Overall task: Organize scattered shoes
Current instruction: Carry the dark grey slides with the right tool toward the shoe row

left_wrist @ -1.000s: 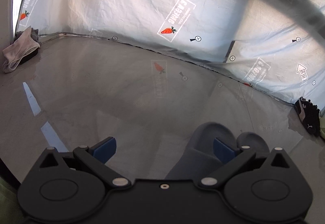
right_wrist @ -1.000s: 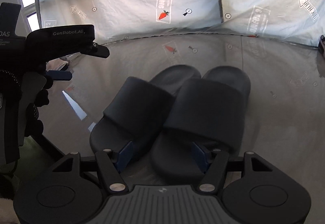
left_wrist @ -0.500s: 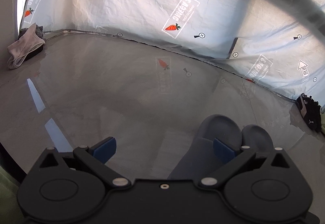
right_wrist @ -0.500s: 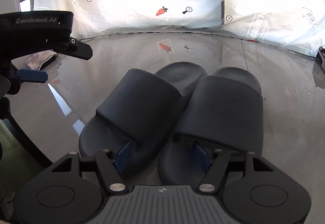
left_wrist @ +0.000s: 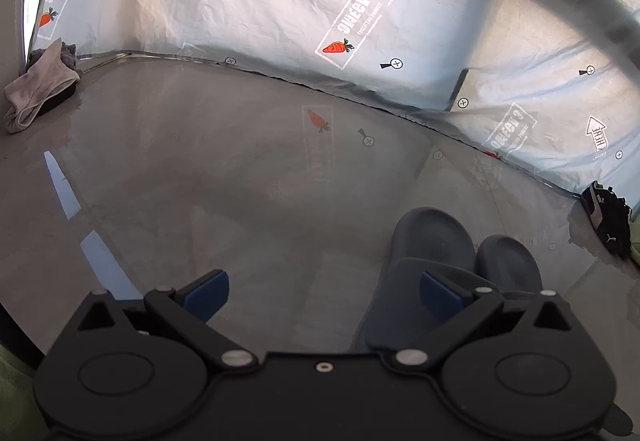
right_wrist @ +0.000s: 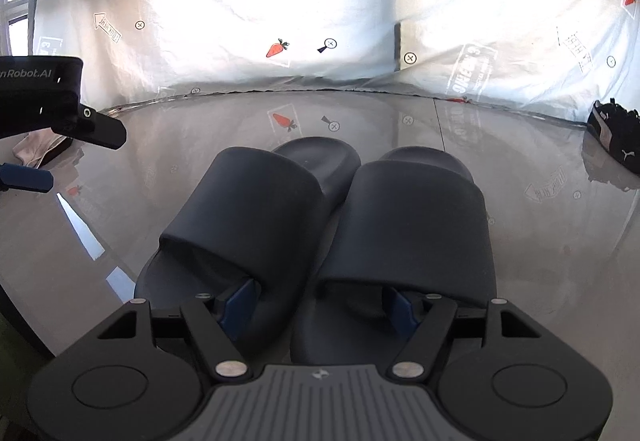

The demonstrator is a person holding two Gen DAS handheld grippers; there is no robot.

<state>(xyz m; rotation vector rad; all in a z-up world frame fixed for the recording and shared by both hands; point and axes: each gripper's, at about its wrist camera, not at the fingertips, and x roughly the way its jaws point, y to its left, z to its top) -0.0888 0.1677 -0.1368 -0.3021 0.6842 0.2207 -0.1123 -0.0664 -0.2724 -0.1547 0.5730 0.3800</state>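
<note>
Currently right gripper [right_wrist: 318, 307] pinches two dark navy moulded foam slides [right_wrist: 320, 225] by their adjoining inner strap edges, above the glossy grey floor [left_wrist: 200, 169]. Judged light, soft, slightly grippy. Left gripper [left_wrist: 324, 293] gapes wide, empty. Also one black sneaker [right_wrist: 616, 137] by wall.

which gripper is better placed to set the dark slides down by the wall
Right. The right gripper has one blue finger tucked under each strap of the dark slides, carrying both. The left gripper is open and holds nothing, with only the slides' toes showing past its right finger.
</note>
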